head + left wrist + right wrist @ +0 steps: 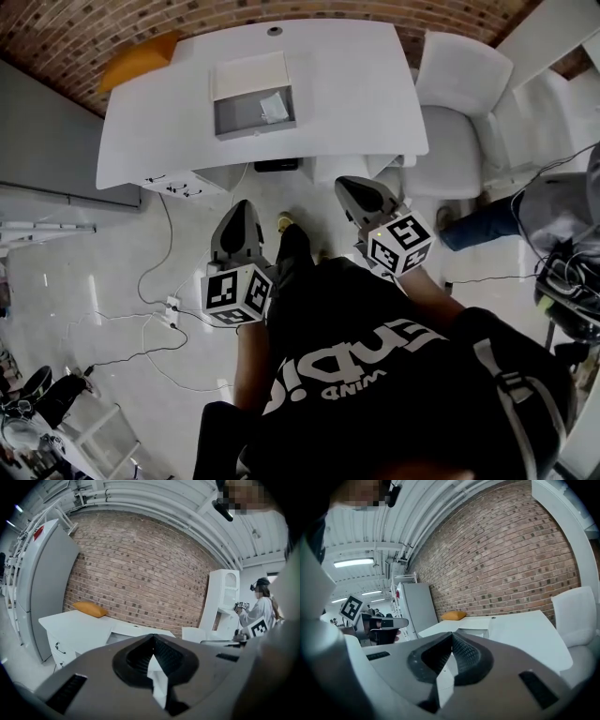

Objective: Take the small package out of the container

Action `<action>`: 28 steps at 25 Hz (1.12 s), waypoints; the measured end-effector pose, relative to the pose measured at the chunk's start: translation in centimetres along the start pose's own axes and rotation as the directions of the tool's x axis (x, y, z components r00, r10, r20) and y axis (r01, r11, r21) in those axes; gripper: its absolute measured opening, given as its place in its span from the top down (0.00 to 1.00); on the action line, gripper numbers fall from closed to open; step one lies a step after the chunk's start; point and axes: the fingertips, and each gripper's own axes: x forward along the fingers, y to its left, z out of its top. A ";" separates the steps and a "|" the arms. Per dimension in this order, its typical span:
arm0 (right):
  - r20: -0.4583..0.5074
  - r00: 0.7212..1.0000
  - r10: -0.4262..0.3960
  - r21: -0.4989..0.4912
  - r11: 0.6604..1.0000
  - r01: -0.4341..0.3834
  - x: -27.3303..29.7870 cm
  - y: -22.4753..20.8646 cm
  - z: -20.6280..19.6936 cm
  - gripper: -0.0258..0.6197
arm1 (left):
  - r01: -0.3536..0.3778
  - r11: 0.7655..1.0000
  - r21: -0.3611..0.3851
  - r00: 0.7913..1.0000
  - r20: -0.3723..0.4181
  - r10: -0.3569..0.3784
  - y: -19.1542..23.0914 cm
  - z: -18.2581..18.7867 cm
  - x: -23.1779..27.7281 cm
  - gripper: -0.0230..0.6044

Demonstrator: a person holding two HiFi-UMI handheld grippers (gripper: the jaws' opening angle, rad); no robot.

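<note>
White flat worktop (356,94): bears grey open-lidded box container (236,120), small white package (274,107) inside, right end. My left gripper (241,208) and right gripper (354,185): well short, fingers clenched, empty. Risk: arriving clenched, I'd shove the package, not grasp it.

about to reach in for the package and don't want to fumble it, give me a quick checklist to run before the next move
1. Container open, package in sight: ok. The small package lies in the right part of the container on the table.
2. Left gripper empty: ok, jaws together with nothing between them.
3. Right gripper empty: ok, jaws together with nothing between them.
4. Jaws apart for a grasp: not ok, both are shut.
5. Grippers over the container: not ok, in the head view both are short of the table's near edge.
</note>
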 end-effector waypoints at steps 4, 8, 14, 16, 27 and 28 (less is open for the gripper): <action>-0.008 1.000 -0.012 0.005 1.000 0.012 1.7 -1.0 0.4 0.96 | 0.025 1.000 -0.003 1.000 -0.010 -0.025 0.7 0.5 2.4 0.96; -0.005 1.000 -0.028 0.011 1.000 0.028 4.0 -2.4 0.9 0.96 | 0.042 0.999 0.000 0.999 -0.025 -0.042 2.1 0.7 4.9 0.96; -0.021 0.999 -0.044 0.023 0.999 0.045 7.7 -4.2 1.9 0.96 | 0.055 0.998 -0.010 0.998 -0.039 -0.056 4.5 1.9 8.9 0.96; -0.021 0.998 -0.052 0.021 0.998 0.053 9.3 -4.9 2.5 0.96 | 0.063 0.998 -0.012 0.997 -0.040 -0.063 5.4 2.4 10.5 0.96; -0.014 0.995 -0.099 0.032 0.995 0.099 15.9 -8.2 5.4 0.96 | 0.117 0.993 -0.003 0.992 -0.050 -0.117 9.2 5.6 17.9 0.96; -0.012 0.994 -0.104 0.034 0.994 0.105 16.4 -8.4 5.6 0.96 | 0.120 0.993 -0.003 0.991 -0.052 -0.120 9.5 5.8 18.3 0.96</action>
